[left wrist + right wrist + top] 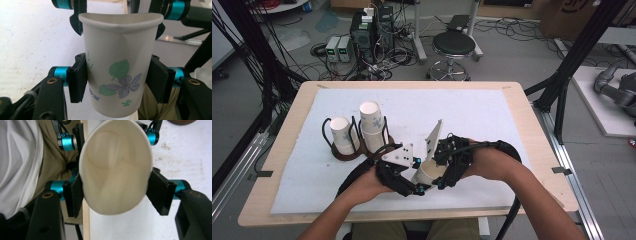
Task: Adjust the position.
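A white paper cup [430, 173] with a green-and-purple flower print is held between both grippers, near the table's front edge. My left gripper [117, 80] is shut on the cup's lower body [117, 62], one pad on each side. My right gripper [116, 192] is shut on the cup [115, 170] near its rim, which is squashed into an oval. Seen from above, the left gripper [416, 186] comes from the lower left and the right gripper [443, 169] from the right. The cup leans over, its mouth toward the right gripper's camera.
A dark wire cup holder [357, 152] stands to the left on the white mat [492, 115], with a paper cup [342, 134] and a taller stack of cups [372, 122] in it. The wooden table's front edge [412, 214] is close below the hands. A stool [453, 45] stands beyond the table.
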Demonstrator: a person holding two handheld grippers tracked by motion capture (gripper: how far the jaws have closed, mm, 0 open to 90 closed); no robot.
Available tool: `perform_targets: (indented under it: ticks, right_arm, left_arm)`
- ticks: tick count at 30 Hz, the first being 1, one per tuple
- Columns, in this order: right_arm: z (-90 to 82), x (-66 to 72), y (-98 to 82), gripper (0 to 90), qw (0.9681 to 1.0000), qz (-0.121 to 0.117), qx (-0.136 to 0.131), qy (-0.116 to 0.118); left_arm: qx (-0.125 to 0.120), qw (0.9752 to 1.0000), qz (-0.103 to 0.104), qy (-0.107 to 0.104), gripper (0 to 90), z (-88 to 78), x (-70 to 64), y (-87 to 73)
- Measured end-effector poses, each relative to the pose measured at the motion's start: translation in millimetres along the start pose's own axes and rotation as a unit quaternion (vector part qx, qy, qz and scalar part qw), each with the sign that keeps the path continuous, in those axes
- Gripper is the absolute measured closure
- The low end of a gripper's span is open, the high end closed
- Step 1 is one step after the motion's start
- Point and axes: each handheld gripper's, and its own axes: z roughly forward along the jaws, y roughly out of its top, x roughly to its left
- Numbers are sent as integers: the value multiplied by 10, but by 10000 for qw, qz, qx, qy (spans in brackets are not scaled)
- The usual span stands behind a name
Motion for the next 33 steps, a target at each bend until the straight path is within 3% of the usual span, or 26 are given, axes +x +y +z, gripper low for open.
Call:
perform_targets:
  ticks: [3, 6, 7, 8, 9, 10, 11, 12, 14, 15, 16, 17, 18, 19, 20, 21, 23, 24, 25, 26, 27, 28, 29, 30, 31, 33]
  right_arm:
    - [-14, -4, -33, 275, 9997, 112, -234, -46]
    - [-45, -25, -125, 247, 9968, 258, -757, -69]
    - [-65, -33, -205, 223, 9932, 371, -1086, -168]
    - [-65, -33, -205, 223, 9932, 371, -1086, -168]
    - [-74, -44, -251, 221, 9909, 408, -1265, -192]
    - [-89, -38, -355, 220, 9844, 606, -1628, -274]
    - [-89, -38, -355, 220, 9844, 606, -1628, -274]
    - [-84, -38, -474, 220, 9770, 768, -1976, -242]
    - [-62, -32, -592, 221, 9687, 929, -2291, -228]
    - [-62, -32, -592, 221, 9687, 929, -2291, -228]
    - [-29, -22, -708, 221, 9608, 1072, -2542, -259]
    - [-12, -19, -765, 221, 9573, 1141, -2639, -300]
    - [-12, -19, -765, 220, 9573, 1141, -2639, -300]
    - [8, -14, -822, 221, 9533, 1228, -2736, -344]
    - [44, 1, -944, 220, 9440, 1404, -2952, -455]
    - [60, 11, -1009, 221, 9378, 1514, -3079, -527]
    - [90, 27, -1142, 220, 9252, 1687, -3322, -716]
    - [103, 40, -1206, 221, 9187, 1796, -3419, -828]
    - [103, 40, -1206, 221, 9187, 1796, -3419, -828]
    - [123, 66, -1327, 221, 9070, 1960, -3576, -1054]
    - [132, 79, -1384, 221, 9013, 2053, -3623, -1193]
    - [132, 79, -1384, 221, 9013, 2053, -3623, -1193]
    - [139, 94, -1438, 221, 8967, 2144, -3647, -1304]
    - [153, 126, -1541, 220, 8859, 2305, -3717, -1544]
    - [153, 126, -1541, 220, 8859, 2305, -3717, -1544]
    - [168, 156, -1638, 221, 8764, 2456, -3718, -1827]
  left_arm:
    - [-61, 10000, -43, 26, 385, -10, 6, -20]
    - [-183, 9997, -114, 63, 376, -24, 10, -58]
    - [-221, 9996, -145, 89, 369, -30, 10, -74]
    - [-267, 9994, -183, 128, 369, -36, 14, -92]
    - [-312, 9991, -216, 170, 365, -44, 19, -115]
    - [-369, 9987, -266, 215, 359, -51, 23, -141]
    - [-407, 9985, -275, 248, 359, -63, 34, -170]
    - [-478, 9978, -352, 300, 356, -68, 35, -201]
    - [-585, 9964, -440, 424, 352, -91, 51, -259]
    - [-664, 9954, -495, 483, 352, -106, 59, -287]
    - [-737, 9941, -550, 568, 345, -125, 65, -314]
    - [-825, 9927, -594, 652, 345, -146, 71, -339]
    - [-927, 9910, -657, 702, 345, -165, 78, -365]
    - [-990, 9897, -680, 777, 345, -189, 85, -388]
    - [-1068, 9882, -696, 847, 346, -213, 88, -408]
    - [-1150, 9869, -698, 892, 350, -238, 92, -429]
    - [-1417, 9816, -731, 1053, 351, -303, 98, -490]
    - [-1417, 9816, -731, 1053, 352, -303, 98, -490]
    - [-1507, 9795, -748, 1109, 352, -321, 99, -509]
    - [-1678, 9755, -742, 1215, 352, -354, 104, -542]
    - [-1759, 9732, -734, 1284, 352, -365, 103, -555]
    - [-1759, 9732, -734, 1284, 352, -365, 103, -555]
    - [-1831, 9712, -715, 1344, 352, -375, 104, -564]
    - [-1896, 9695, -713, 1382, 352, -383, 103, -575]
    - [-1949, 9681, -689, 1417, 352, -389, 101, -584]
    - [-2022, 9655, -604, 1522, 351, -400, 100, -603]
